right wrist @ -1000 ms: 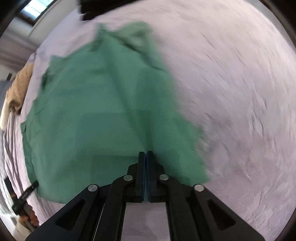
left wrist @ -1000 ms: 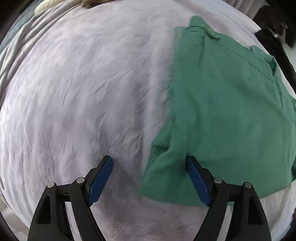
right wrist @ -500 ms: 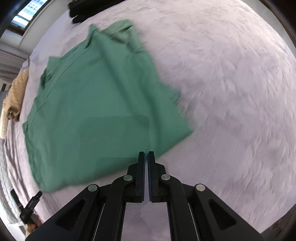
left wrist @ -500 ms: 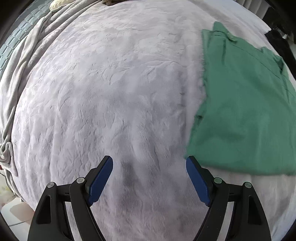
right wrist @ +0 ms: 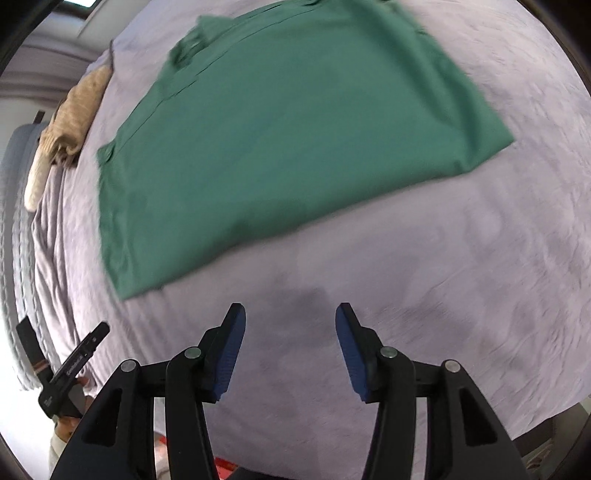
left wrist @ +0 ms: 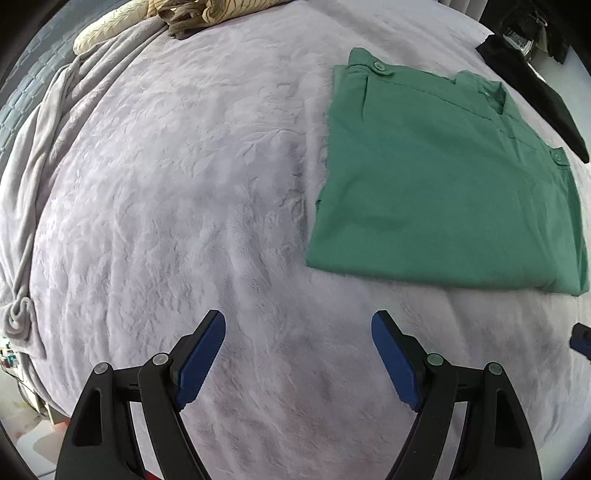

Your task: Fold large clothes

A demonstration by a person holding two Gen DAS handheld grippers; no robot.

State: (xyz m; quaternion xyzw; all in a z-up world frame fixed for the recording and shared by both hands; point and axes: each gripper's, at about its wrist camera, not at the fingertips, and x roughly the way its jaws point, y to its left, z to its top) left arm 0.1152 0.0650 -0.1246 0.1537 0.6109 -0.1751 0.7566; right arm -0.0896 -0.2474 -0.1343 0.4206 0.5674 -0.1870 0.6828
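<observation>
A green shirt (left wrist: 439, 184) lies folded flat in a rough rectangle on the pale lilac bedspread (left wrist: 184, 184), collar and buttons on its far side. It also shows in the right wrist view (right wrist: 288, 125), slightly blurred. My left gripper (left wrist: 298, 354) is open and empty, held over the bedspread to the near left of the shirt. My right gripper (right wrist: 290, 350) is open and empty, held over the bedspread short of the shirt's near edge. Neither gripper touches the shirt.
A beige garment (left wrist: 184, 14) lies at the far edge of the bed, also in the right wrist view (right wrist: 70, 114). A black garment (left wrist: 535, 92) lies at the far right. The bedspread bunches in folds on the left (left wrist: 33, 155). The other gripper shows at lower left (right wrist: 70, 373).
My right gripper has let go of the shirt and opened. Both grippers have drawn back from the shirt, which now lies flat and farther away.
</observation>
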